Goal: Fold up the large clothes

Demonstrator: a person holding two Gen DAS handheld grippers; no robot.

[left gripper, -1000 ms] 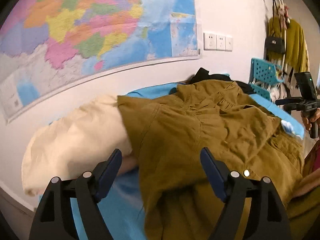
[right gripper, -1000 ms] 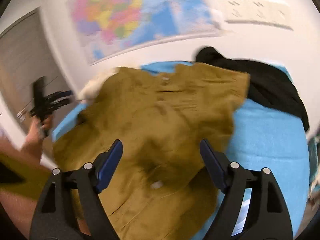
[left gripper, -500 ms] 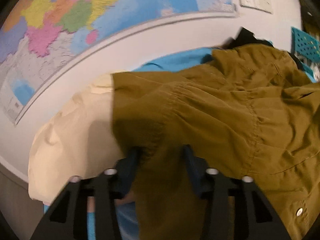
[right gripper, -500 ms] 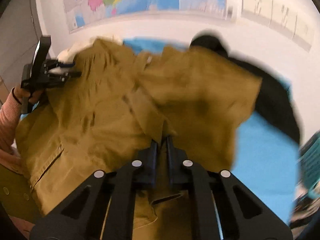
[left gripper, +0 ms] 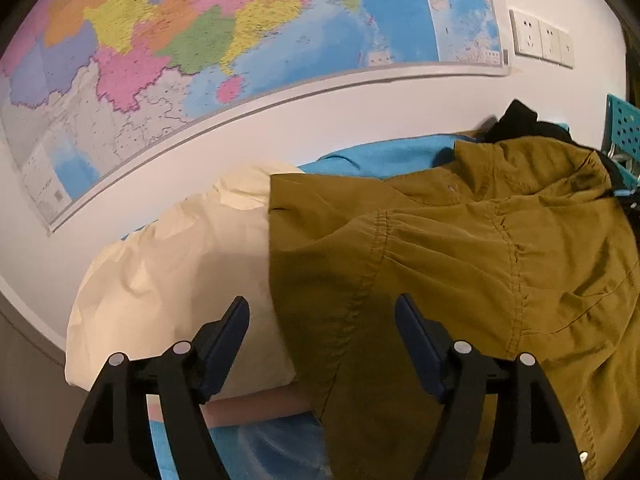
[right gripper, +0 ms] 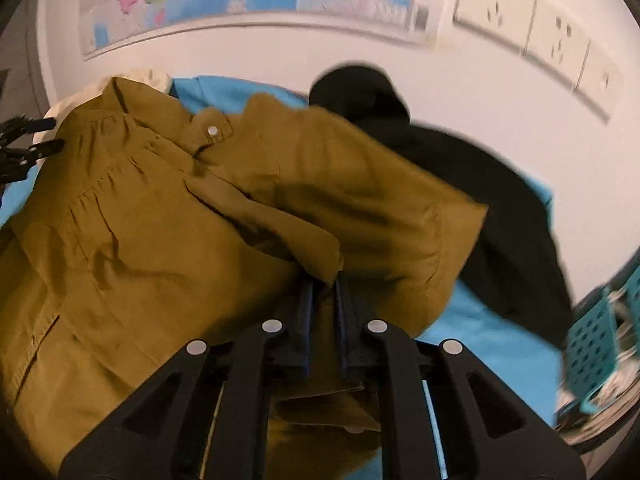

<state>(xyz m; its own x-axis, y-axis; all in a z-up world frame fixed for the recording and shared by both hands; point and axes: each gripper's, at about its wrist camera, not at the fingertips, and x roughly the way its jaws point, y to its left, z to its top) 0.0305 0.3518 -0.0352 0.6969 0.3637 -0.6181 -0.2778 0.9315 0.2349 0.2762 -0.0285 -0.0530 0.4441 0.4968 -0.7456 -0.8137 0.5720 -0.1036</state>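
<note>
A large mustard-brown shirt [left gripper: 460, 264] lies spread on a blue-covered bed [left gripper: 384, 156]. Its left sleeve drapes over a cream pillow [left gripper: 172, 264]. My left gripper [left gripper: 322, 316] is open and empty, just above the sleeve's edge. In the right wrist view the shirt [right gripper: 168, 216] shows its collar and a snap button. My right gripper [right gripper: 323, 286] is shut on a fold of the shirt's fabric near the right sleeve. The left gripper [right gripper: 28, 140] shows at the far left edge there.
A black garment [right gripper: 460, 184] lies on the bed behind the shirt, against the white wall. A large map [left gripper: 224, 40] and wall sockets [left gripper: 540, 40] hang above. A teal perforated basket [right gripper: 596, 340] stands at the right.
My left gripper was shut on the sleeve half a second ago and has opened and let it go. My right gripper closed on the shirt and stays shut on it.
</note>
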